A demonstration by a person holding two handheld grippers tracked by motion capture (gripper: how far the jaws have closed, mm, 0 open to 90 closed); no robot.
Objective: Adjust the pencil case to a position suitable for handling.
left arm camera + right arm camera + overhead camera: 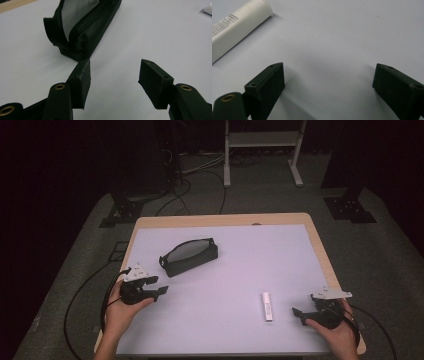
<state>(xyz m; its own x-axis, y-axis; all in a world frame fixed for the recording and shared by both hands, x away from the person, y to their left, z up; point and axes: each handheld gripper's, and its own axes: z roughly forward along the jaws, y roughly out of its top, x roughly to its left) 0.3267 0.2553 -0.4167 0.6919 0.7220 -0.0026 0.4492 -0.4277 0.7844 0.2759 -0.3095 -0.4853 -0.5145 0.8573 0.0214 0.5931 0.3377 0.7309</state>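
while the pale lavender mat on the wooden table spreads widest, a black zippered fabric pouch lies open at its far left. just before it, the left gripper has jaws partly apart, holding nothing. the right gripper, jaws wide and empty, rests beside a white plastic tube.

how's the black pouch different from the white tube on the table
The black pouch is dark, soft-sided and zippered, with its top gaping open; the white tube is pale, slim, rigid-looking and capped. The pouch is clearly the bulkier and lies toward the far left, near the left gripper; the tube lies nearer the front right. Both rest on the table, held by neither gripper.
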